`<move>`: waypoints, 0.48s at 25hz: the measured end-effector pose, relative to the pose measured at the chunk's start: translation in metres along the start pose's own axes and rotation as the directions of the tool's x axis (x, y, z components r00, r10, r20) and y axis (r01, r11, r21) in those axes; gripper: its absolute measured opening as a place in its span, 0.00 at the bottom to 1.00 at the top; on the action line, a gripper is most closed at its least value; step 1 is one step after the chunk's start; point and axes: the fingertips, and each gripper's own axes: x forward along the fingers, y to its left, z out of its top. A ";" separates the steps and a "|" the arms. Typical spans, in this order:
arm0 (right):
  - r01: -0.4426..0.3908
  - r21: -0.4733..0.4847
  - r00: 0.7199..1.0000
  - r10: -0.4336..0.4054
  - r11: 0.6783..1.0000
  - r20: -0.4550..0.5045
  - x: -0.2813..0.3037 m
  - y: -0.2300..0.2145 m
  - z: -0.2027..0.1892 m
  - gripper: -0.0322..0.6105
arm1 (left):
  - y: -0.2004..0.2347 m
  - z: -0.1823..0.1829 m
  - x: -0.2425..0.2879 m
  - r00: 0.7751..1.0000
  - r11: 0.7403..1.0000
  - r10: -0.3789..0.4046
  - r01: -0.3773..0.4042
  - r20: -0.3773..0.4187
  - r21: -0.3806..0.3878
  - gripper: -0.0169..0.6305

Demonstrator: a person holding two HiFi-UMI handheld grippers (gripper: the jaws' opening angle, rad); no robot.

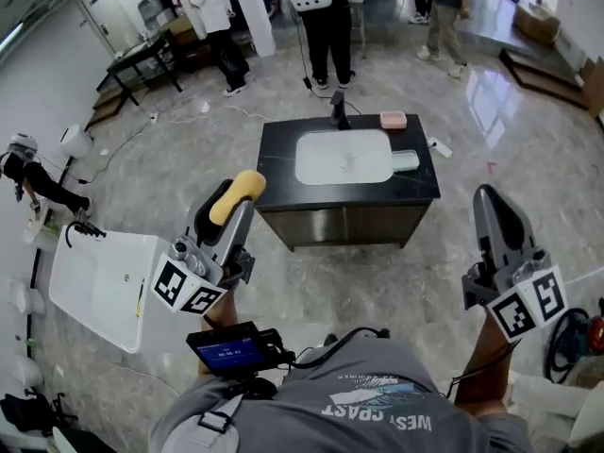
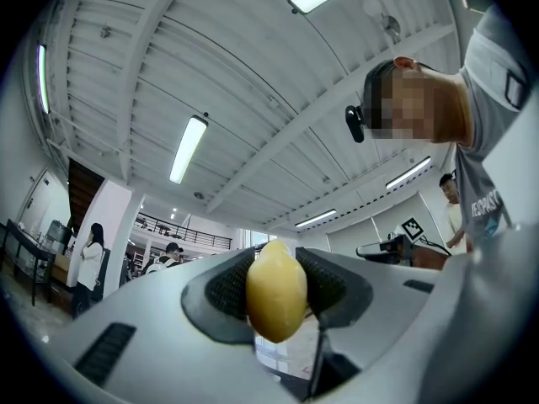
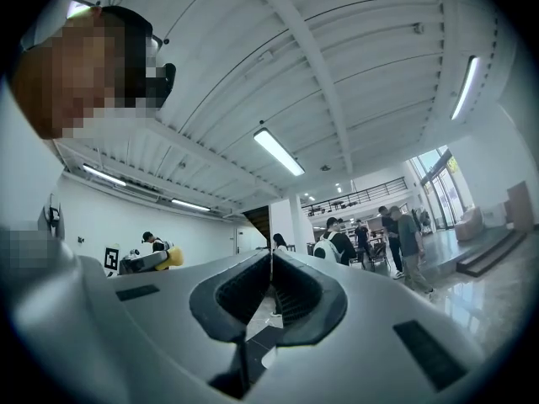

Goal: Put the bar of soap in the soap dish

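A yellow bar of soap [image 1: 243, 191] is pinched between the jaws of my left gripper [image 1: 234, 200], which I hold up at chest height; the left gripper view shows the soap [image 2: 275, 290] edge-on, filling the gap. My right gripper [image 1: 489, 198] is raised at the right, shut with nothing in it [image 3: 271, 289]. Both point up, well short of the black cabinet [image 1: 425, 189] ahead, which carries a white basin [image 1: 343, 157]. A pink dish-like thing [image 1: 394, 119] sits at the cabinet's back right and a pale green one [image 1: 406, 160] at the basin's right rim. I cannot tell which is the soap dish.
A black tap [image 1: 338, 109] stands behind the basin. A second white basin [image 1: 99, 286] lies on the floor at my left. Several people [image 1: 326, 17] stand beyond the cabinet, and cables [image 1: 179, 116] trail across the marble floor. A small screen [image 1: 229, 350] hangs at my chest.
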 end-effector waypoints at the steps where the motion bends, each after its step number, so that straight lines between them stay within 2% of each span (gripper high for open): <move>1: -0.006 -0.003 1.000 0.006 1.000 -0.002 0.001 -0.003 0.000 0.06 | -0.002 0.000 0.003 1.000 1.000 0.001 -0.001 0.001 0.002 0.27; 12: -0.036 -0.016 0.999 0.036 0.999 0.011 -0.008 -0.056 0.020 0.06 | -0.035 -0.015 0.050 1.000 1.000 0.017 -0.017 -0.003 0.005 0.27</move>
